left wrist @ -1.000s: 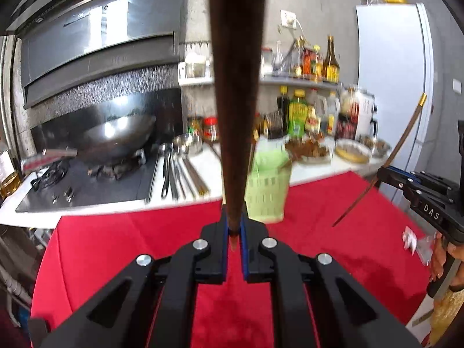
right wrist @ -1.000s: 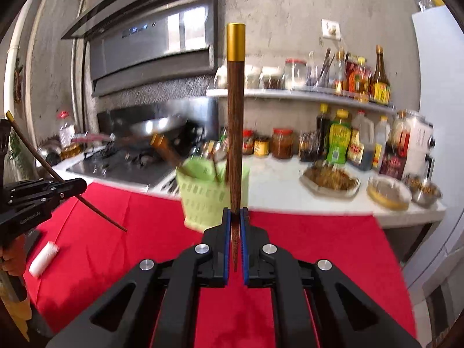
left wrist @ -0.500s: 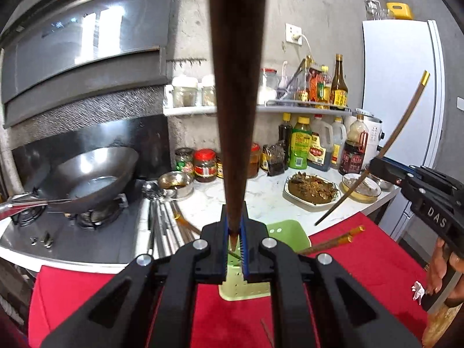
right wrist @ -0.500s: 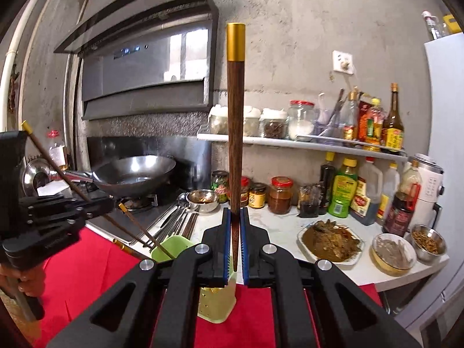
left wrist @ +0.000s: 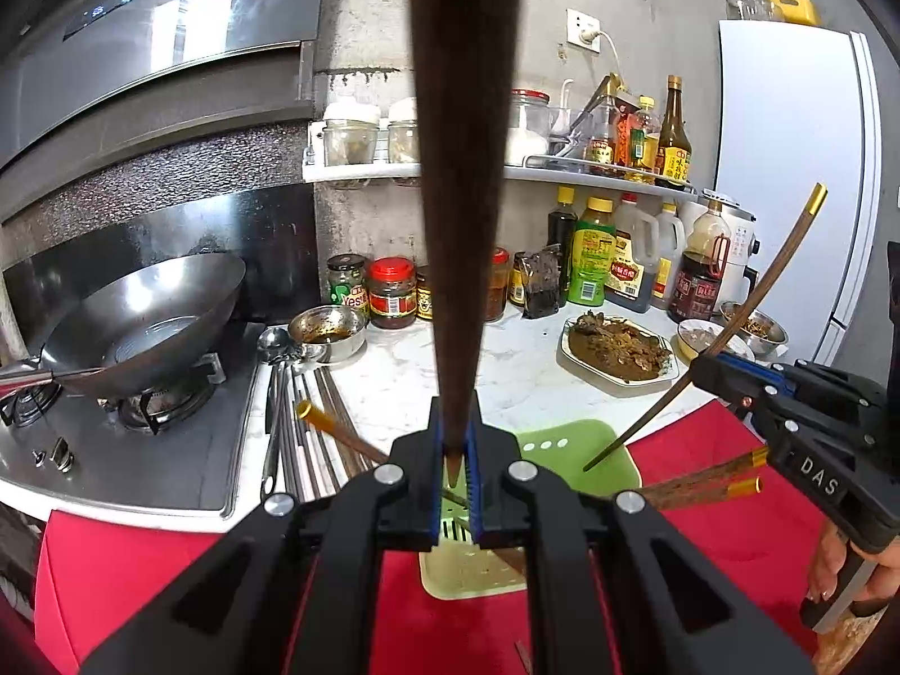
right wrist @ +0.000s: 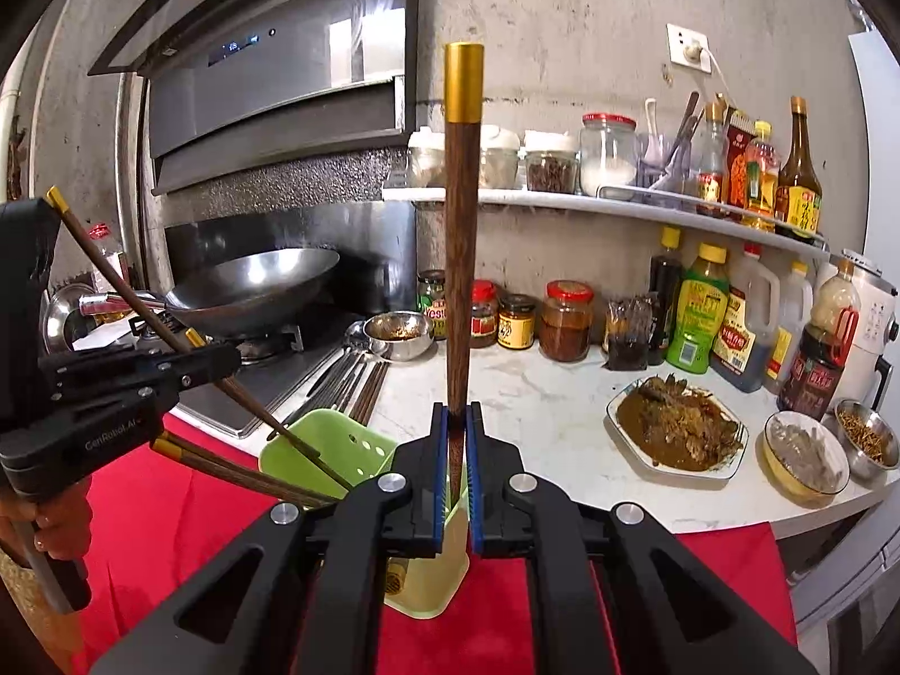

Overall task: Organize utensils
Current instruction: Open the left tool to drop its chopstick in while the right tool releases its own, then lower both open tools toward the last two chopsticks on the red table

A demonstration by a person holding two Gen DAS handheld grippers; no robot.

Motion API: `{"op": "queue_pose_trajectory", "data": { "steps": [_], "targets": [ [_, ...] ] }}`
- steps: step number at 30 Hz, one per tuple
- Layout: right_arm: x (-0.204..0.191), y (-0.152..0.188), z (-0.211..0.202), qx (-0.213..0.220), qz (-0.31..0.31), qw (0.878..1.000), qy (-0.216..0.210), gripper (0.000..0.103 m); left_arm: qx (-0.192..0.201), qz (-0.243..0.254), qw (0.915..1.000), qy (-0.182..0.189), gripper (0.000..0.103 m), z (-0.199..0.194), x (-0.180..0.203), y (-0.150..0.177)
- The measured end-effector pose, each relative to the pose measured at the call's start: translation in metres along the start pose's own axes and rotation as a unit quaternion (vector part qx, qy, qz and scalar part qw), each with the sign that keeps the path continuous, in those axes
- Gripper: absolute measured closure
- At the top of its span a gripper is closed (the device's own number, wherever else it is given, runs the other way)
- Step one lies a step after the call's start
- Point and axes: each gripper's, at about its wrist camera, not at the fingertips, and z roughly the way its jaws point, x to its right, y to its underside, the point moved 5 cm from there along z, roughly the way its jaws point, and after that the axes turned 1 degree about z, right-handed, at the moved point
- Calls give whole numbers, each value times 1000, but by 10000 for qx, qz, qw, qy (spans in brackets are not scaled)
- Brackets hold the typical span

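Item 1. Left gripper [left wrist: 454, 467]: black two-finger tool with blue pads, jaws clamped on a dark wooden chopstick [left wrist: 461, 197] near its pointed tip. The stick rises steeply past the top of the left wrist view, so its upper end shows only in the right wrist view, as a gold cap [right wrist: 54, 196].

Item 2. Right gripper [right wrist: 457, 472]: same build, jaws clamped on a second dark wooden chopstick with a gold cap [right wrist: 463, 236], held upright. The left wrist view shows this gripper from the side, its stick tip hanging over the holder's mouth.

Item 3. Pale green perforated plastic utensil holder [left wrist: 579, 453]: stands on the red tablecloth [left wrist: 112, 574], at the edge by the white marble counter [left wrist: 405, 371]. Gold-capped wooden chopsticks already lean in it. The left view looks down into its slotted floor; the right view shows its outer wall and round holes.

Item 4. Loose metal spoons and chopsticks [left wrist: 292, 422]: lying on the counter beside the stove.

Item 5. Steel wok [left wrist: 140, 326]: on the gas burner.

Item 6. Left view only: white refrigerator [left wrist: 787, 169] in full, and the person's hand [left wrist: 844, 568] on the right gripper's handle.

Item 7. Right view only: the person's other hand [right wrist: 56, 523] on the left gripper's handle.
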Motion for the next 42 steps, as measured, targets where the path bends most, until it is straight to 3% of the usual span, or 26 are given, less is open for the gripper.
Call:
{"op": "queue_pose_trajectory", "data": {
  "steps": [9, 12, 15, 16, 18, 29, 35, 42],
  "targets": [
    [1, 0, 3, -89, -24, 10000, -14, 94, -350, 110, 9993, 23, 97, 15, 3, 2],
    [4, -3, 2, -71, 42, 10000, -3, 76, -305, 190, 9993, -125, 94, 13, 3, 0],
    [5, -6, -5, 9, 11, 10000, 56, 69, -206, 142, 9995, -206, 88, 7, -1, -6],
    [6, -8, -9, 44, 6, 10000, 77, 69, -172, 134, 9995, -227, 82, 5, -1, -8],
    [8, -12, -19, 134, 12, 9998, 109, 69, -26, 158, 9995, -285, 75, -5, -1, -14],
    [18, -25, -124, 665, -40, 9967, 459, 68, 679, 118, 9958, -604, 72, -102, 7, -35],
    [5, 22, -170, 599, -66, 9975, 370, 65, 412, -35, 9937, -1045, 72, -149, 7, 19],
    [-33, 111, -195, 280, -207, 9993, 168, 65, -40, -12, 9928, -1200, 72, -176, 17, 126]
  ]
}}
